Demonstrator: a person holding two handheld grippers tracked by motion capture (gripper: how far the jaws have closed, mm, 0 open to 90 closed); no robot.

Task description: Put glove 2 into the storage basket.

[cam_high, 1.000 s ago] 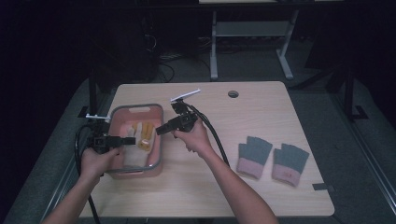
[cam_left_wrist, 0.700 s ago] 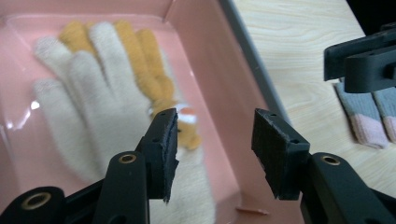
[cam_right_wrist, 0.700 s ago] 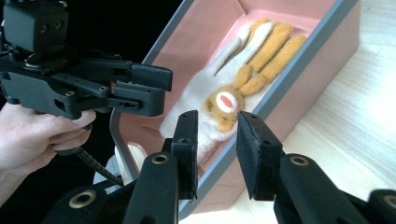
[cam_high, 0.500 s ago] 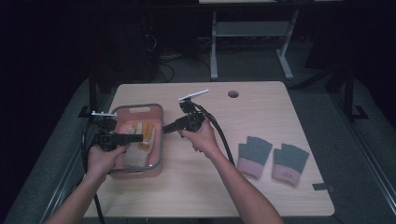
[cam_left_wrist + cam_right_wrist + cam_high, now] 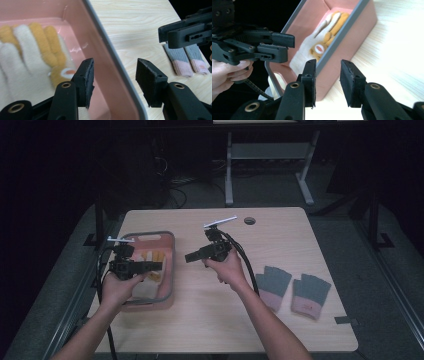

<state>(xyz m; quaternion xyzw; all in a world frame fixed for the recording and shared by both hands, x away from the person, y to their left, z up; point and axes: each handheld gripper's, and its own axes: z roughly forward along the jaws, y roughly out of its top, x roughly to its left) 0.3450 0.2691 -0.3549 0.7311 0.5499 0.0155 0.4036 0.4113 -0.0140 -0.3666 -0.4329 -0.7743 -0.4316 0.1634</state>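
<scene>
Pink bin [image 5: 170, 270] holds the yellow-and-white gloves [image 5: 150, 262]. Your left gripper [image 5: 113, 77] and right gripper [image 5: 192, 256] have just been opening, jaws part-wide, nothing between them. Right has pulled off the bin, probably toward the grey gloves [image 5: 292, 287] far right.

High view dim, surroundings beyond table [image 5: 210, 320] near black. Right gripper view: tabletop overexposed to white right of pink bin [image 5: 352, 32]. Left gripper view bright, jaws near lens slightly soft.
</scene>
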